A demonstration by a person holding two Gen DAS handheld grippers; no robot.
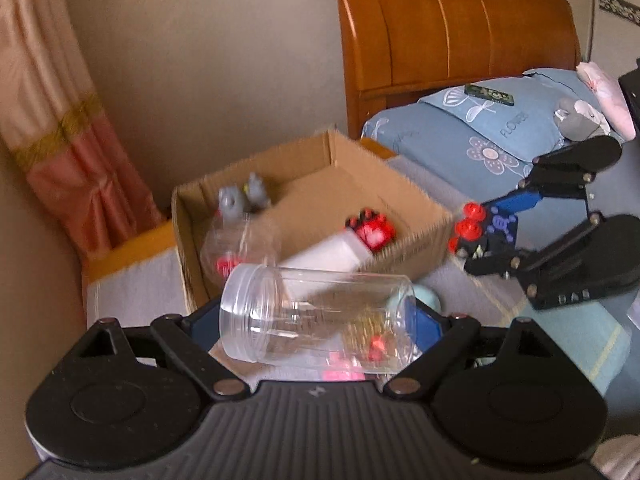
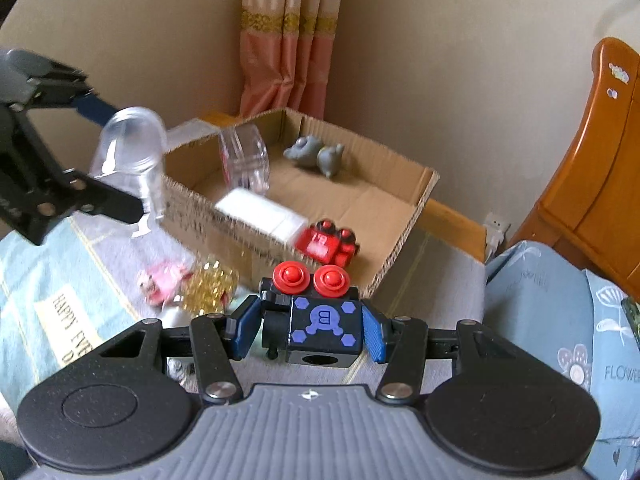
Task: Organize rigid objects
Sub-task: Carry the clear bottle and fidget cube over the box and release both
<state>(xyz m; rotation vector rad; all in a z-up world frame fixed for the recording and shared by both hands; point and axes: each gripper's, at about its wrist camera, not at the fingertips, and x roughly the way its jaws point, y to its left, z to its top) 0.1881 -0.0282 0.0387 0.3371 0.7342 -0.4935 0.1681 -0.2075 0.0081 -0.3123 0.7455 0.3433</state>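
Jar and block both up, box straight ahead

We've got the left claw point(image 1: 320, 322) clamped on a clear jar point(image 1: 316, 320), long axis lying crosswise between the pads; right claw point(image 2: 310, 330) is clamped on the black block toy point(image 2: 324, 330); cardboard box point(image 2: 400, 256) sits just beyond both, right one looks nearer. Near wall of the box is what we'd have to clear; pink toy point(image 2: 162, 280) and gold ball point(image 2: 208, 286) lie on the bed outside it.

A beige wall point(image 2: 440, 60), pink curtain point(image 2: 288, 48), and orange wooden headboard point(image 1: 460, 28) catch daylight.
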